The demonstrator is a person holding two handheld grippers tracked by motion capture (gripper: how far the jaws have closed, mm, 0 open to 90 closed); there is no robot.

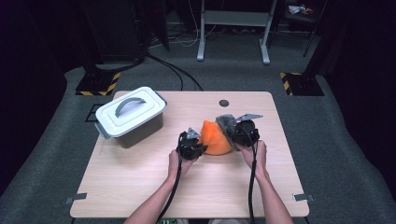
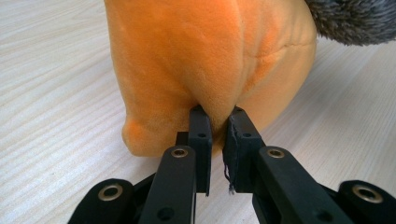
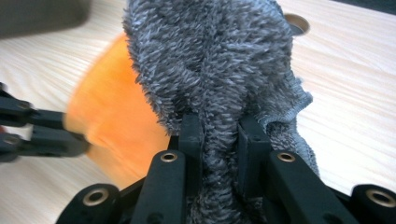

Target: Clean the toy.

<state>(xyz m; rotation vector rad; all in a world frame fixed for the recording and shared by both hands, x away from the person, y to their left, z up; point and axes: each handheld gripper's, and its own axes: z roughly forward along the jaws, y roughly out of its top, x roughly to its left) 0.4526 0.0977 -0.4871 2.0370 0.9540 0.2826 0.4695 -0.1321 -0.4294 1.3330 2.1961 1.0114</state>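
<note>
An orange plush toy (image 1: pixel 215 138) rests on the wooden table (image 1: pixel 140 177) between both hands. My left gripper (image 1: pixel 196 148) is at its left side, jaws shut on a pinch of the orange plush (image 2: pixel 205 70); the pinched fold shows between the pads at the left gripper (image 2: pixel 217 116). A grey fuzzy cloth (image 1: pixel 227 123) lies over the toy's right top. My right gripper (image 1: pixel 233 133) is shut on that grey cloth (image 3: pixel 210 60), which bunches between the jaws of the right gripper (image 3: pixel 219 128). The orange plush (image 3: pixel 116 126) sits behind and left of the cloth there.
A white lidded box with a grey handle (image 1: pixel 131 114) stands at the table's back left. A round cable hole (image 1: pixel 224 103) sits near the far edge. Beyond the table are carpet, cables and desk legs.
</note>
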